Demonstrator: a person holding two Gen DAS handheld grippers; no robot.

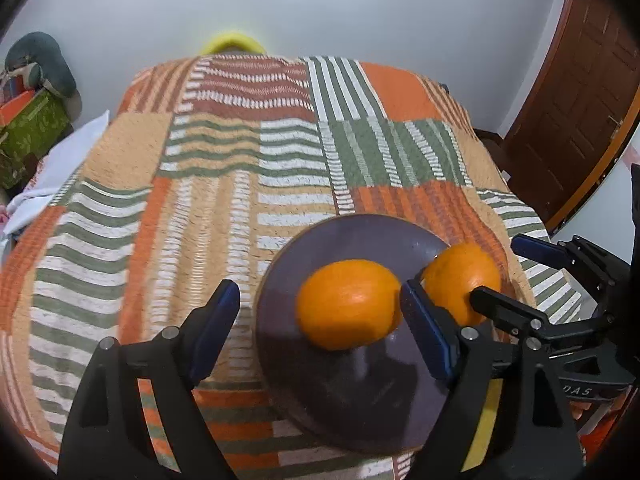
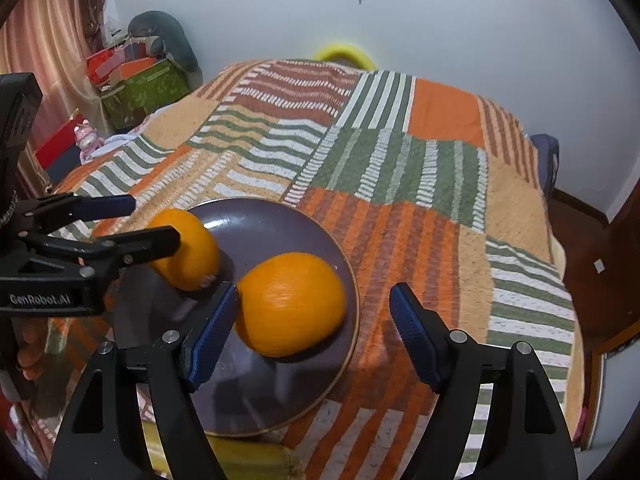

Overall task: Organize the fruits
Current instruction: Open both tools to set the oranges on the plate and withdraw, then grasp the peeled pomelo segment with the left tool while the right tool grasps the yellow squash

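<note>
Two oranges lie on a dark purple plate [image 1: 320, 392] on the striped bedspread. In the left wrist view one orange [image 1: 347, 311] sits mid-plate and the other orange [image 1: 460, 280] at the plate's right rim. My left gripper [image 1: 320, 332] is open, its fingers on either side of the mid-plate orange, not touching. In the right wrist view my right gripper [image 2: 314, 332] is open around an orange [image 2: 289, 309] on the plate [image 2: 248, 400]; its left pad sits against the fruit. The other gripper's fingers [image 2: 144, 240] straddle the second orange [image 2: 188, 250].
The patchwork bedspread [image 1: 240, 168] covers the bed. A yellow ring-shaped object [image 1: 232, 42] sits at the far edge by the wall. Boxes and a cushion [image 2: 144, 76] stand at the left. A wooden door [image 1: 576, 92] is at the right.
</note>
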